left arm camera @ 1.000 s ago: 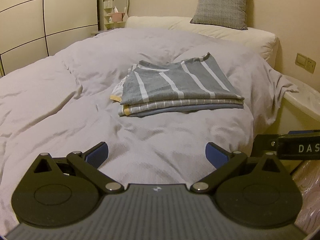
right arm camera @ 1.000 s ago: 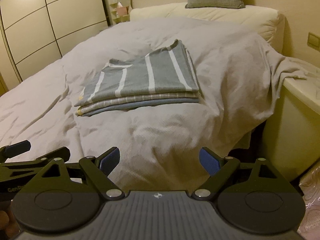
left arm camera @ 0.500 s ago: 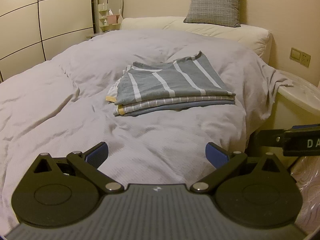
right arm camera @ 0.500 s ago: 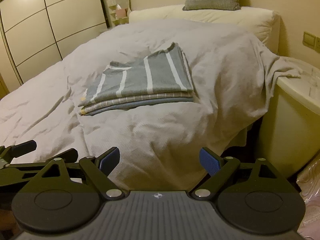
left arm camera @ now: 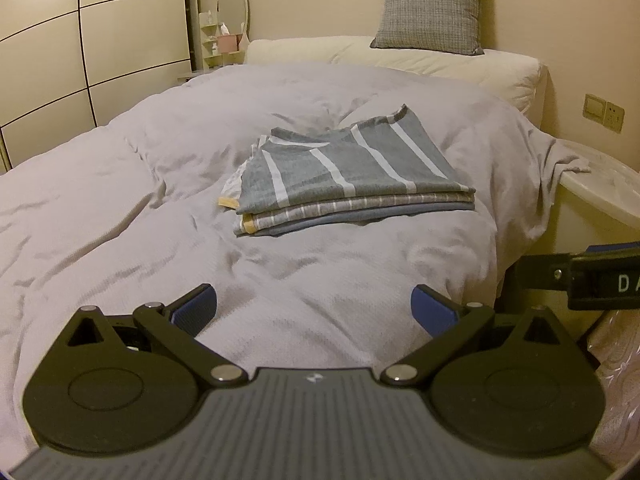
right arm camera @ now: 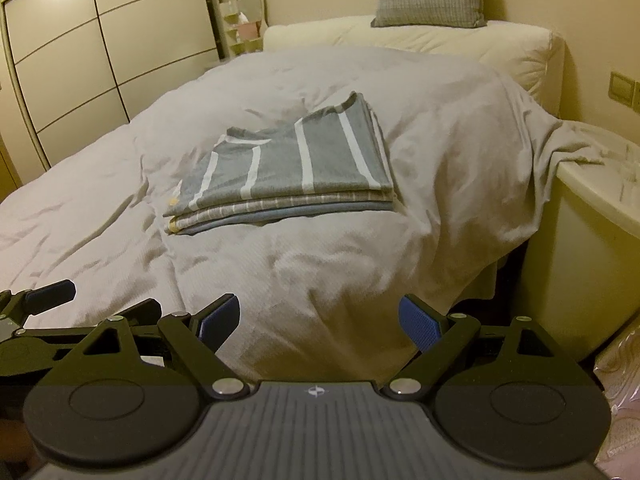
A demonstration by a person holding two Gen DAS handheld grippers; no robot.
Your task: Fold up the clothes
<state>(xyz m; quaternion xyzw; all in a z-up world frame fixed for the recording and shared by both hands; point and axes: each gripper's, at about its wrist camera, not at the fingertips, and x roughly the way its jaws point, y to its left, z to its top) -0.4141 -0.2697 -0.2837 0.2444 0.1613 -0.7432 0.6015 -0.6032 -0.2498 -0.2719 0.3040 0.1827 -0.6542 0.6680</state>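
A dim, warm-lit bedroom with cream walls holds a wide bed (left arm camera: pixel 100 208) covered by a rumpled pale grey duvet (left arm camera: pixel 304 280) that spills over the right edge toward a pale, marble-topped nightstand (left arm camera: pixel 600 196). Along the left wall runs a cream wardrobe with dark-lined panels (left arm camera: pixel 100 52), and past it a small oval mirror (left arm camera: pixel 233 10) stands over a shelf of small items. At the head of the bed lies a long cream pillow (left arm camera: pixel 420 60), with a square grey woven cushion (left arm camera: pixel 434 2) propped upright on it against the wall. A double wall switch plate (left arm camera: pixel 604 113) sits on the right wall.

The stack of folded clothes (left arm camera: pixel 348 180) lies on the duvet near the middle of the bed, toward its right side. On top is a grey garment with white stripes; beneath it show a thinner-striped grey-beige layer and a blue layer, with small yellow patches at the left corners.

The left gripper (left arm camera: pixel 314 306) hovers over the near part of the duvet, its blue-padded fingers (left arm camera: pixel 194 312) spread wide apart with nothing between them, well short of the stack. The right gripper (right arm camera: pixel 318 322) is just beside it, at the bed's near right corner, its blue-padded fingers (right arm camera: pixel 418 328) likewise held wide apart and empty. Each gripper's black body shows at the edge of the other's view.
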